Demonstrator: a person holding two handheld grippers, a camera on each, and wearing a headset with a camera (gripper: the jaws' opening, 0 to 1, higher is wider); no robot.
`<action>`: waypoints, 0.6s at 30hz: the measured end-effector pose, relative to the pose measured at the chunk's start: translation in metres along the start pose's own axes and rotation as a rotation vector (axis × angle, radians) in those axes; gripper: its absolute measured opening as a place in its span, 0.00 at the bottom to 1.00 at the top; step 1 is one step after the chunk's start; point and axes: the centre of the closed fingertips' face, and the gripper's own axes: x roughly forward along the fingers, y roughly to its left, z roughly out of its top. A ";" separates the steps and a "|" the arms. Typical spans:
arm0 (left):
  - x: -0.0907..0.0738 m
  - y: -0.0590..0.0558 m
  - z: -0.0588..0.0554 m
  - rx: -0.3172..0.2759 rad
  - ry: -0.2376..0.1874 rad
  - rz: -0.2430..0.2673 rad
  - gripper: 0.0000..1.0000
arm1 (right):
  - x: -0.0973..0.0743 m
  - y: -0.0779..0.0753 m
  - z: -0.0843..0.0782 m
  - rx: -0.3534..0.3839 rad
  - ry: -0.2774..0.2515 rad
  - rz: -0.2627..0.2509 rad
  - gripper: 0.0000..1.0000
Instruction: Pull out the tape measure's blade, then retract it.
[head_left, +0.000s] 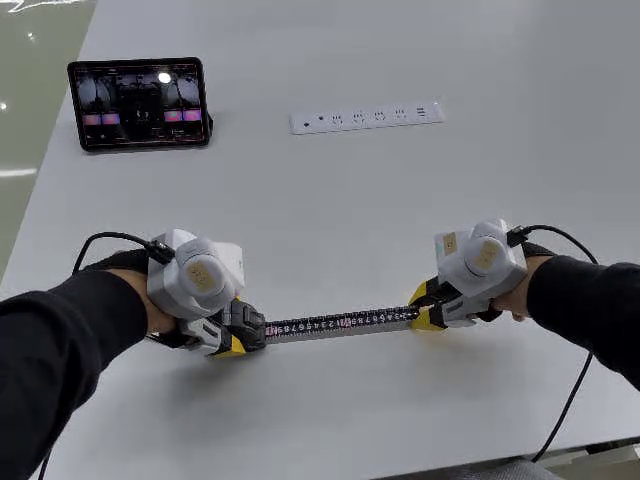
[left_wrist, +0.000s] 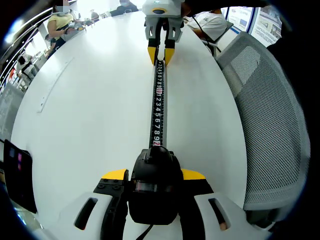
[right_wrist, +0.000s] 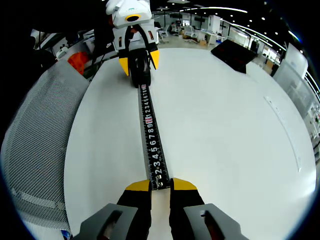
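As left claw (left_wrist: 154, 175) clamps boxy case (left_wrist: 154, 197), right claw (right_wrist: 161, 185) pinching flat blade (right_wrist: 150, 135).

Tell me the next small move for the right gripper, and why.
Probably ease the right gripper toward the case, feeding the blade in slowly. The blade already lies drawn out along the table, its tip pinched in the right gripper's jaws and the case clamped in the left gripper, so the pull looks done and retracting is what remains.
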 end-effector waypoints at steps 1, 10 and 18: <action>0.000 0.000 0.000 0.000 0.000 0.000 0.34 | 0.000 0.000 0.000 0.001 0.000 0.000 0.09; 0.000 0.000 0.000 -0.001 -0.002 0.001 0.34 | -0.004 -0.001 -0.005 0.007 0.005 -0.005 0.09; 0.000 -0.001 0.001 -0.001 -0.002 0.002 0.34 | -0.007 -0.001 -0.010 0.013 0.008 -0.007 0.09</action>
